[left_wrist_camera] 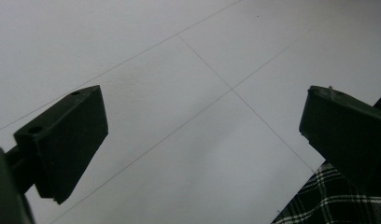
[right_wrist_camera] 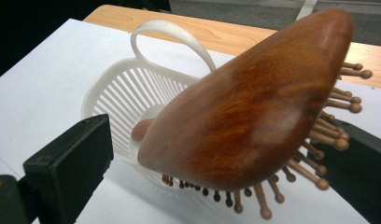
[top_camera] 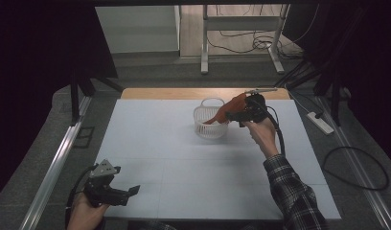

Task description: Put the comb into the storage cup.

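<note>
A brown wooden hairbrush (top_camera: 228, 108) leans in a white slatted basket (top_camera: 203, 125) at the far middle of the table. Its handle dips inside and its head sticks out over the right rim. My right gripper (top_camera: 235, 112) is at the head, open. In the right gripper view the hairbrush (right_wrist_camera: 254, 102) sits between the two wide jaws, bristles down and to the right, near the right jaw. There is a gap at the left jaw, and the basket (right_wrist_camera: 118, 93) is behind. My left gripper (top_camera: 129, 184) stands open near the front left edge, with nothing in it.
The white table top (top_camera: 184, 163) has a wooden strip (top_camera: 184, 93) along its far edge. A plaid sleeve (top_camera: 294, 191) reaches in from the bottom right. On the floor lie a power strip (top_camera: 320, 122) and cables at the right, and desk legs stand behind.
</note>
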`<state>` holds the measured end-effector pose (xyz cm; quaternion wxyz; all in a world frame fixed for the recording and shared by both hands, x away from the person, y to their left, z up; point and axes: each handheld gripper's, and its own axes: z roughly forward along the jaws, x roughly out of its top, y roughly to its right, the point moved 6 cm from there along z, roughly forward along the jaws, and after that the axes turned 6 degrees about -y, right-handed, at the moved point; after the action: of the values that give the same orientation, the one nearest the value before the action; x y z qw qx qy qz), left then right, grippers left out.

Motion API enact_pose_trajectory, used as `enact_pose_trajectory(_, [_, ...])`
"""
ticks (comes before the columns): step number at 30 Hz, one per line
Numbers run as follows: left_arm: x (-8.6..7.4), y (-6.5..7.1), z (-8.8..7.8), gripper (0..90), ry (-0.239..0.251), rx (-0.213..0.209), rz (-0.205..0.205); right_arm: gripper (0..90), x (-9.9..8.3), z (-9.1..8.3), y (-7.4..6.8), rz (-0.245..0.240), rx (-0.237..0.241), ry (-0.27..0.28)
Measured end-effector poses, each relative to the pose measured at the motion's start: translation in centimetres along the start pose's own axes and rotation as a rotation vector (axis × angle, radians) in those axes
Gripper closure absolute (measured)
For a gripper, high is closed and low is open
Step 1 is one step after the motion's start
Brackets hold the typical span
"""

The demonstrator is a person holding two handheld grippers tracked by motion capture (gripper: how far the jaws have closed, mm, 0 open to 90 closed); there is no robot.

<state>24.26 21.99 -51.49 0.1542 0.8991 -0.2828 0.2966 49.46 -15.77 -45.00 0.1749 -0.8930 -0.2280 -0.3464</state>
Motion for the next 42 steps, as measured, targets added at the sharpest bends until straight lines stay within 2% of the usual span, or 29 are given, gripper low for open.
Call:
enact_pose_trajectory(26, [0.0,0.0,0.0,1.8,0.000,-0.001,0.001,0.0,-1.3,-1.0,-0.7,-0.049,0.009,-0.011])
enact_pose_trajectory(34, [0.0,0.0,0.0,1.8,0.001,-0.002,-0.001,0.0,-1.6,-1.4,-0.8,-0.058,0.028,-0.016])
enact_pose_trajectory(42, [0.0,-0.1,-0.3,0.2,0.022,-0.009,-0.015,0.0,-2.0,-2.0,-1.1,-0.078,0.027,-0.014])
